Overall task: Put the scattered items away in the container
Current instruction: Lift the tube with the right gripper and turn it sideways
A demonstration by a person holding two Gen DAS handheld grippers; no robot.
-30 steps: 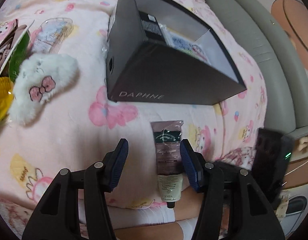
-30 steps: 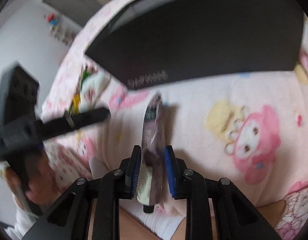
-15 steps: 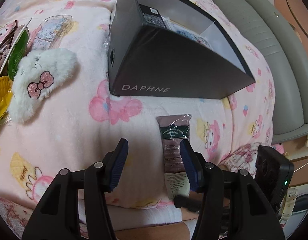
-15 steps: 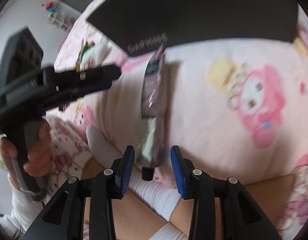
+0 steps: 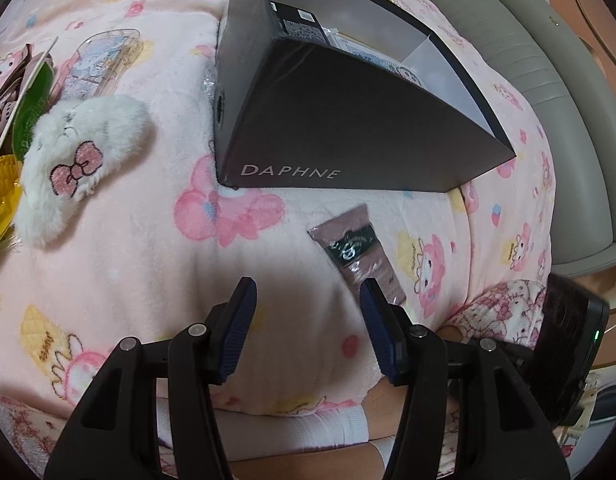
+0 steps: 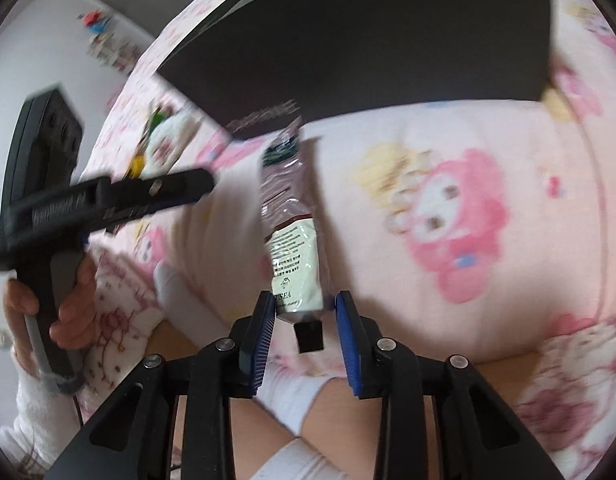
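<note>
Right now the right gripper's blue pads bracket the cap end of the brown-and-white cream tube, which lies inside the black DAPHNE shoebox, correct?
Not inside. The brown-and-white cream tube lies on the pink cartoon blanket in front of the black DAPHNE shoebox, as the right wrist view shows; the right gripper does bracket its cap end.

box (image 5: 348,128): black | tube (image 6: 291,216): mauve, white | blanket (image 5: 127,240): pink cartoon print | plush (image 5: 75,160): white, pink bow

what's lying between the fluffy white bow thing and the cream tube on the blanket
Only bare pink blanket separates the fluffy white plush from the cream tube, in the left wrist view. The black box sits farther back.
</note>
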